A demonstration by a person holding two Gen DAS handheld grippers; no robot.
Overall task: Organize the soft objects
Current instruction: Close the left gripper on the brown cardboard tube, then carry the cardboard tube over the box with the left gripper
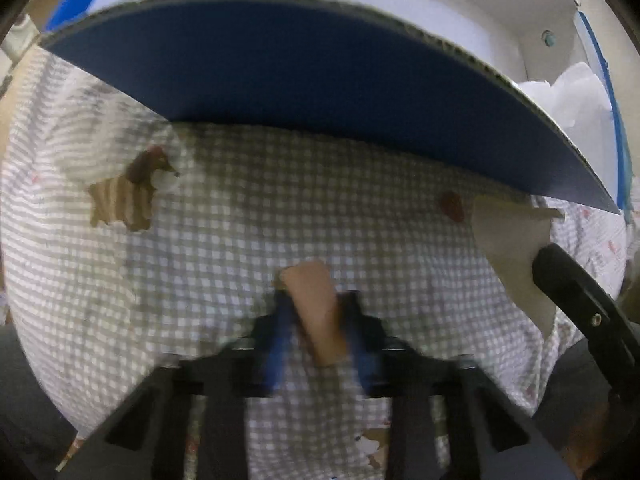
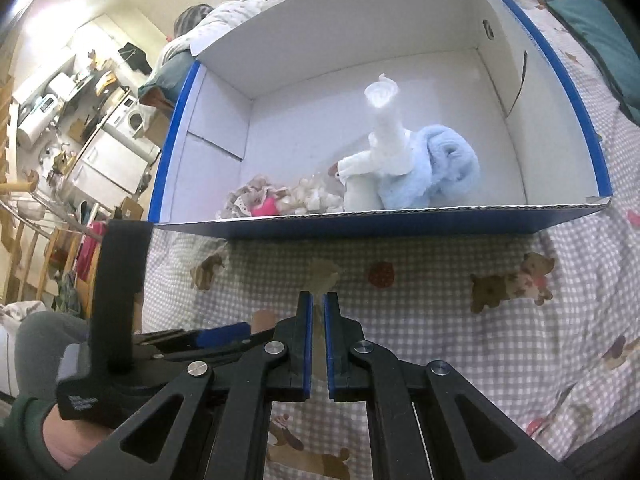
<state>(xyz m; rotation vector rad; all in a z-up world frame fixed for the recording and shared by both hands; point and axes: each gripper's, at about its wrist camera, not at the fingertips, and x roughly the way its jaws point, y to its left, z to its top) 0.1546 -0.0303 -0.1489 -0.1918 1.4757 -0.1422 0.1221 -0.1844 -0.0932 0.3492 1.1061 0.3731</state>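
Note:
My left gripper (image 1: 316, 304) is shut on a small tan soft piece (image 1: 316, 312) above the checked bedcover, just in front of the blue box wall (image 1: 320, 76). My right gripper (image 2: 318, 300) is shut on a thin pale grey cloth piece (image 2: 323, 274); that cloth shows at the right of the left wrist view (image 1: 508, 248). The blue-and-white cardboard box (image 2: 400, 224) stands open beyond both grippers. Inside lie a light blue fluffy cloth (image 2: 436, 168), a white rolled cloth (image 2: 384, 140), and a lacy cream bundle with a pink item (image 2: 268, 202).
The checked bedcover (image 2: 440, 320) with dog prints lies under everything. A teal pillow (image 2: 592, 24) is at the far right. A cluttered kitchen area (image 2: 80, 112) and a drying rack (image 2: 48, 248) are off the bed's left side.

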